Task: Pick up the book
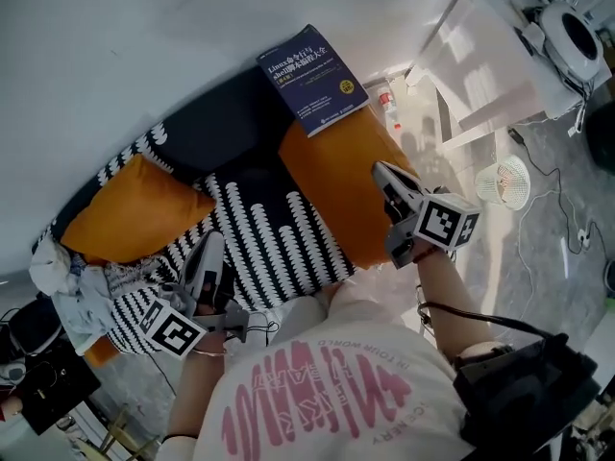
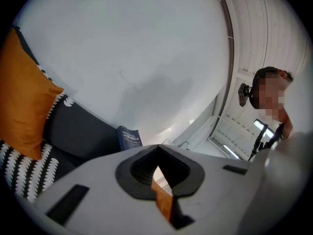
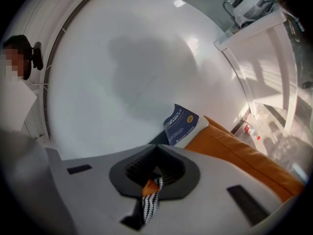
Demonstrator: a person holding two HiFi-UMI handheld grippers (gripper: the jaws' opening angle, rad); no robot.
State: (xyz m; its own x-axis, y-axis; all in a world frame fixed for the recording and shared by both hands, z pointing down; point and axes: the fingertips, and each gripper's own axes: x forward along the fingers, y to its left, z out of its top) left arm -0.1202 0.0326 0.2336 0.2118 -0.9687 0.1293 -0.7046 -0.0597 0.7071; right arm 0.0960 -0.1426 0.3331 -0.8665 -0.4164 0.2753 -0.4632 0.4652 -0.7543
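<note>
Dark blue paperback book [image 1: 312, 80] resting on orange sofa cushion [image 1: 327, 176], untouched.
Left hand-held gripper [image 1: 209, 253] and right hand-held gripper [image 1: 386, 173]: both clenched, empty.

Setting: a domestic living room. Indicators: a dark upholstered sofa [image 1: 216, 128] set against a plain white wall [image 1: 144, 36], carrying two orange cushions [image 1: 130, 214] and a black-and-white patterned throw [image 1: 274, 238]. A book [image 1: 312, 78] lies on the sofa. Beside it stand a white side table [image 1: 490, 60] and a small floor fan [image 1: 504, 182], with loose cables [image 1: 567, 229] on the grey floor.
</note>
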